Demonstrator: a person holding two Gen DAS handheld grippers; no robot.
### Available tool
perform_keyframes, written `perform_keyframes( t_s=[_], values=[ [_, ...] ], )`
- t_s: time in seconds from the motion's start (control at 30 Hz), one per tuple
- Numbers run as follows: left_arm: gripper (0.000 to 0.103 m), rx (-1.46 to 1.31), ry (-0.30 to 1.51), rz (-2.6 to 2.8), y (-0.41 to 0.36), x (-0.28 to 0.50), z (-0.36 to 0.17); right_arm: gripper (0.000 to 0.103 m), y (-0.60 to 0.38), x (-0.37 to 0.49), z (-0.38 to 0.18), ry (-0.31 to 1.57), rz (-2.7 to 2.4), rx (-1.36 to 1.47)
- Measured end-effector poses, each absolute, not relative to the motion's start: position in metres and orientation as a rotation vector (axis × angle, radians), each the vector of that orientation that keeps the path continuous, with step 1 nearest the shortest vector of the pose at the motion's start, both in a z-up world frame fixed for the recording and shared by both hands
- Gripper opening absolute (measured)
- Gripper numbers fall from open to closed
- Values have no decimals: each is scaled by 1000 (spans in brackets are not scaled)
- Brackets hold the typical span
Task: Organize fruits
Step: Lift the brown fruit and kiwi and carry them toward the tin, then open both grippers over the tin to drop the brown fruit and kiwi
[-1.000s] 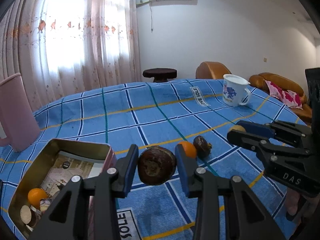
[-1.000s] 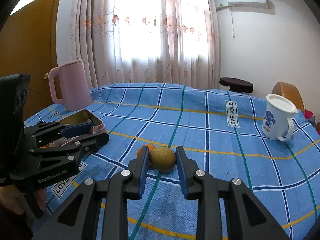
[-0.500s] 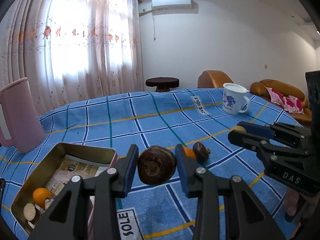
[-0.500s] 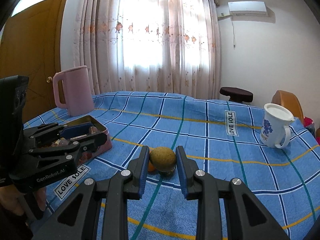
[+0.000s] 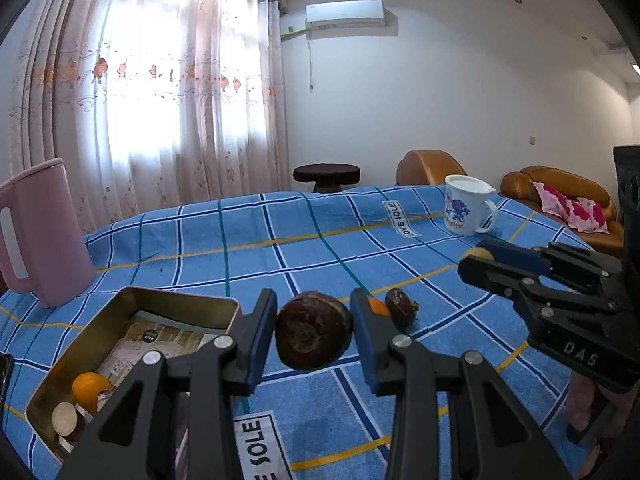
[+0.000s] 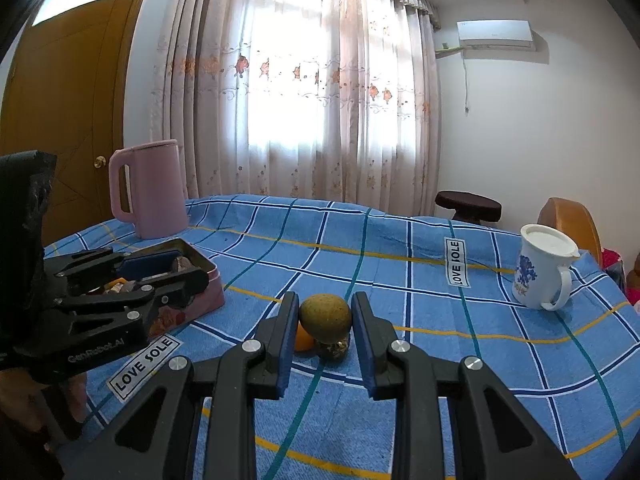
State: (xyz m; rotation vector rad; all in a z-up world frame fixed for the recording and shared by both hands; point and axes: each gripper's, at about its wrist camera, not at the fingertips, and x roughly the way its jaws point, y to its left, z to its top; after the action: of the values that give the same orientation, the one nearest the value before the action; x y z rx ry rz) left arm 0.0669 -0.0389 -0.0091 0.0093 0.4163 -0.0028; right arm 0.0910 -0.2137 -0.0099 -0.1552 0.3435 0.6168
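Two fruits clamped, one per tongs. Dark brown, round, rough-skinned fruit (image 5: 314, 334) with a ringed, dimpled end facing the camera, pinched between the blue pads of the left tongs (image 5: 314, 336), raised above the blue checked cloth on the bench (image 5: 248, 248), just right of the open gold-coloured rectangular tin (image 5: 132, 320). Dull yellow-green, speckled, egg-shaped fruit (image 6: 326, 317) squeezed in the right tongs (image 6: 326, 322), lifted clear of the cloth.

Still lying on the cloth beyond both: small orange citrus (image 5: 378, 307) and wrinkled dark brown fruit (image 5: 401, 312), side by side. Citrus mostly covered by a tong finger in either view; dark fruit half masked by the held yellow-green one in the right view.

Inside the tin: bright orange round fruit (image 5: 90, 390) and pale tan round piece (image 5: 64, 419) at the near corner, other contents cut off by the left tongs' frame. Printed paper lining the bottom, unreadable.

Pink plastic jug (image 6: 150, 190) and white lidded mug with blue print (image 6: 540, 270) standing far apart on the bench.
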Motion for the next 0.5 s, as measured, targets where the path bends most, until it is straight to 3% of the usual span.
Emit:
perform_keyframes(
  t_s=[0.5],
  values=[
    [39,-64,413,53,18,37,4,29,-147,86,5,383,772,-149]
  ],
)
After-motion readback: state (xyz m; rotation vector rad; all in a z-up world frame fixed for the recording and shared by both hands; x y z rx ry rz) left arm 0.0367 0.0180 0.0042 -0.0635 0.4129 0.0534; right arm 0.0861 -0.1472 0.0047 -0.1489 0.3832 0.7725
